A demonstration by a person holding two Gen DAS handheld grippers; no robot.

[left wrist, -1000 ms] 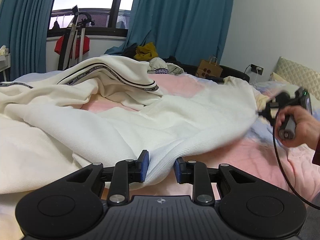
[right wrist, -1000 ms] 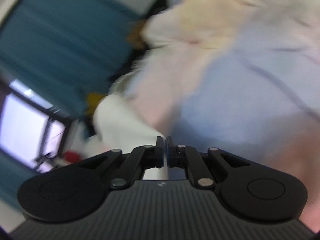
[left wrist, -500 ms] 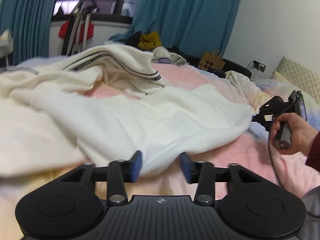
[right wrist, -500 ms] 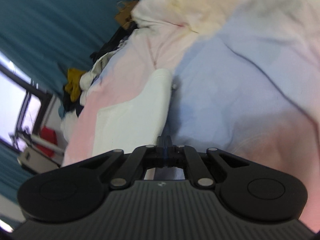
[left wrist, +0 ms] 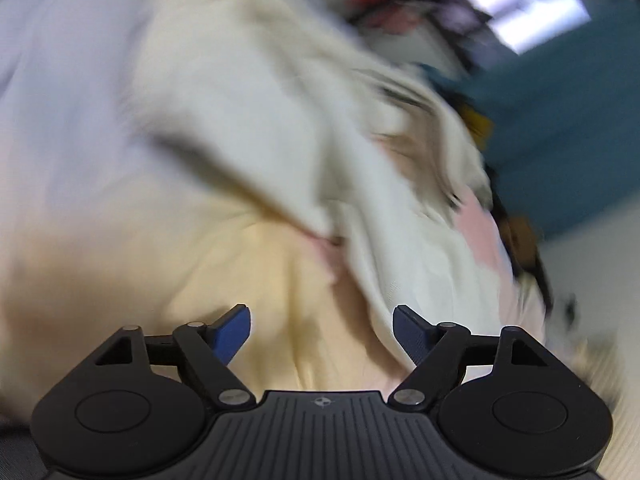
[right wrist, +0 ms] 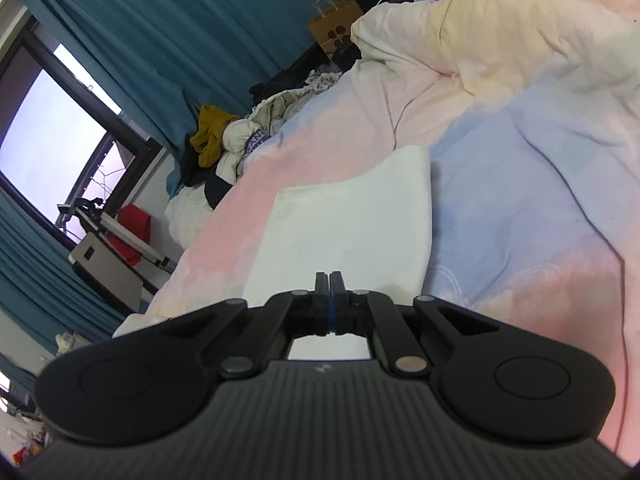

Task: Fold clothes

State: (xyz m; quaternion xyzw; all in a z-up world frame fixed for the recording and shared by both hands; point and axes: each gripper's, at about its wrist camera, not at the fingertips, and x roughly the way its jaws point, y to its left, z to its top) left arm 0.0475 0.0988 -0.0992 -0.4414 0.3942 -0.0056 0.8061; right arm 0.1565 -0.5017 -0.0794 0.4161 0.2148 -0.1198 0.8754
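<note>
White knit garment (right wrist: 352, 236) lies centre frame, long axis running away from the right gripper (right wrist: 330, 280), which is clamped on its near edge. Left gripper (left wrist: 322, 330) gapes empty; garment (left wrist: 280, 128) lies above it.

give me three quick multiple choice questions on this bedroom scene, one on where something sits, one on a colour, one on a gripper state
1. Where does the brown paper bag stand?
A. by the teal curtains
B. on the white garment
C. between the fingers

2. What colour are the left gripper finger pads?
A. red
B. blue
C. yellow

3. How are the right gripper fingers?
A. wide apart
B. closed together
C. out of view

Answers: 1 A, it sits beyond the bed against the curtains; 2 B, both pads show blue; 3 B, the fingertips meet over the white folded garment.
</note>
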